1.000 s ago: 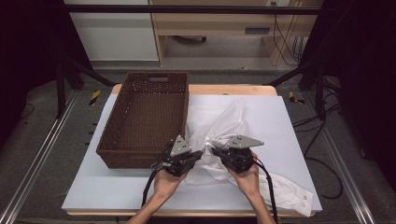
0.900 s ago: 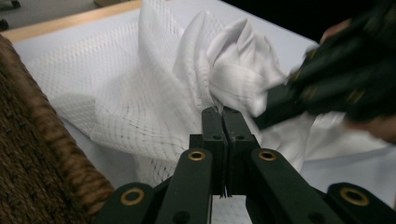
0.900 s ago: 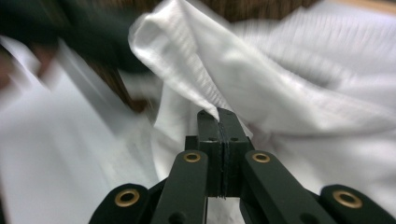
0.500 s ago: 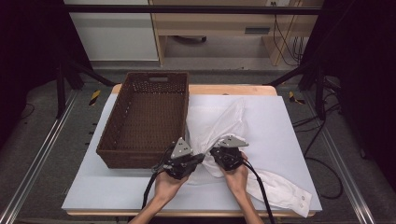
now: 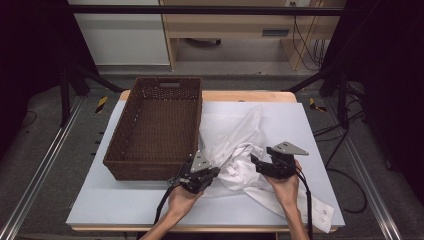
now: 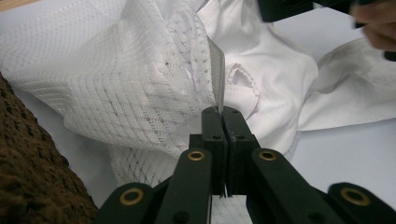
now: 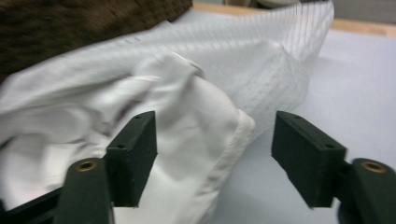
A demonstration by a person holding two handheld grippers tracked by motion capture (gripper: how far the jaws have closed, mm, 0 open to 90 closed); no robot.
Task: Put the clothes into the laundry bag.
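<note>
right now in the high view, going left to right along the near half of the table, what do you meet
wicker basket → left gripper shut on the mesh laundry bag → bunched white shirt → right gripper, jaws just opened → shirt cuff

Your worktop is pale with a wooden edge. On it sits a brown wicker basket. Right beside the basket lies a white mesh bag, and a white shirt lies crumpled against it, trailing away from the basket.

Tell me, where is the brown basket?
In the high view, the brown basket sits on the left half of the table, touching the white cloth on its right.
</note>
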